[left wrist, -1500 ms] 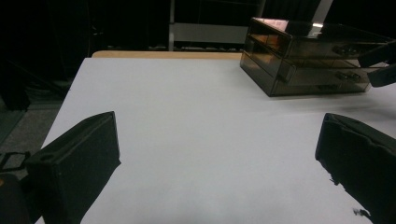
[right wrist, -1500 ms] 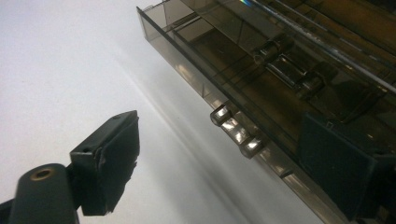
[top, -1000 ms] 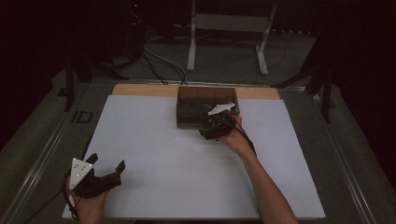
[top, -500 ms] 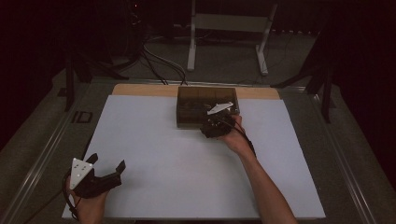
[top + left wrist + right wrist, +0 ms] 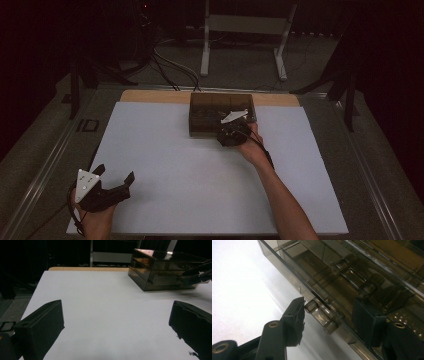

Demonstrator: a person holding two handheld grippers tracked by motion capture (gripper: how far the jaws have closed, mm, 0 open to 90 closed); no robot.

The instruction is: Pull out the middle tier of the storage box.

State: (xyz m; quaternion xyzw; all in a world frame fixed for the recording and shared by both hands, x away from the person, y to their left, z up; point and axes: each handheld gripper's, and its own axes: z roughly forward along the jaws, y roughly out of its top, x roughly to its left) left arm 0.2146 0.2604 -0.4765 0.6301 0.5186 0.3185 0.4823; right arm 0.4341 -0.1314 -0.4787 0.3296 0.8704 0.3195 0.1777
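A smoky see-through drawer box (image 5: 220, 107) stands at the back middle of the white mat (image 5: 200, 175). My right gripper (image 5: 227, 131) is at the box's front face, open. In the right gripper view its jaws (image 5: 329, 315) straddle a clear cylindrical drawer handle (image 5: 319, 315); the left jaw's tip is at the handle's end and the right jaw stands apart from it. My left gripper (image 5: 116, 173) rests open near the mat's front left corner with nothing between its jaws (image 5: 117, 322). The left gripper view shows the box (image 5: 160, 272) far off with the right gripper (image 5: 197, 275) at it.
A wooden board edge (image 5: 150, 96) shows behind the mat. Beyond the table are a metal stand (image 5: 240, 45) and loose cables (image 5: 170, 60) on the floor. Metal rails (image 5: 50, 160) run along the table's sides. White mat stretches between the two grippers.
The right gripper has edged slightly closer to the box's front. The left gripper has stayed where it was.
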